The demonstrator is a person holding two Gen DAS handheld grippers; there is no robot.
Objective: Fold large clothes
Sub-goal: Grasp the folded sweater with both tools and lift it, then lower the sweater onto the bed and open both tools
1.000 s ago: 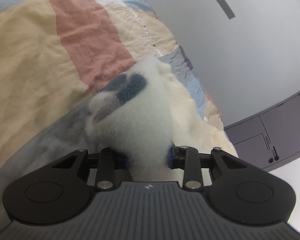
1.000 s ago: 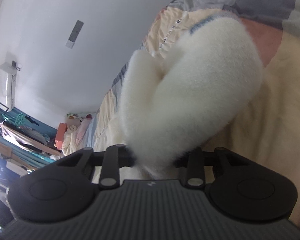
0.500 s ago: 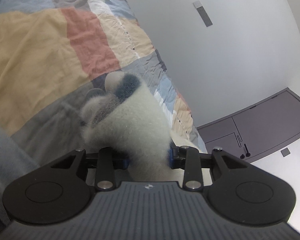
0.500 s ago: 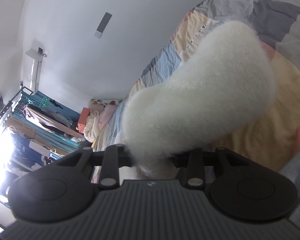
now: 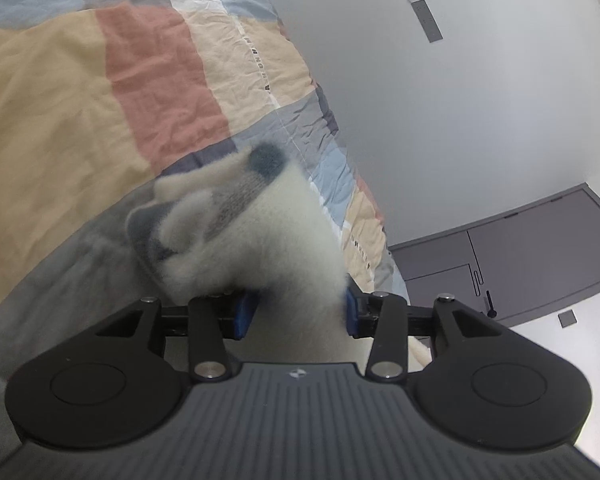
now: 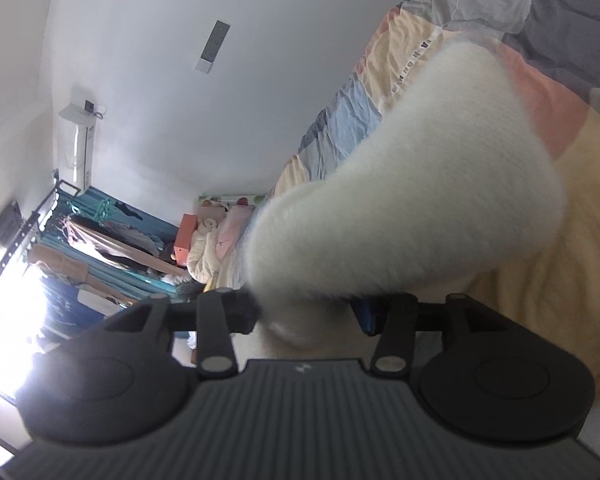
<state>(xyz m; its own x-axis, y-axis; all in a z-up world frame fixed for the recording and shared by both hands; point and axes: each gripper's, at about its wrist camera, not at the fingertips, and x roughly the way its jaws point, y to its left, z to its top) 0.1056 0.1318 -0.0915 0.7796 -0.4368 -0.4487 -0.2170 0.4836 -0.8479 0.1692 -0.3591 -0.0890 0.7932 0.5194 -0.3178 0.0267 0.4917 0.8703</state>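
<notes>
A fluffy white garment (image 5: 268,240) with dark blue-grey trim bulges up between the blue pads of my left gripper (image 5: 296,312). Its jaws are opening, and the pile still fills the gap and touches both pads. In the right wrist view a thick white fold of the same garment (image 6: 420,200) stands between the fingers of my right gripper (image 6: 306,312). Those jaws are opening too, with the cloth still against them. The fold hides the fingertips. Below both lies a patchwork bedspread (image 5: 80,100).
The bedspread (image 6: 540,112) runs along a white wall. A grey cabinet (image 5: 520,256) stands past the bed's end. A clothes rack (image 6: 80,248), a heap of bedding (image 6: 212,240) and a wall air conditioner (image 6: 78,152) are at the far left.
Both grippers have risen with the garment. Their jaws now stand wider, and more of the blue pads shows beside the cloth.
</notes>
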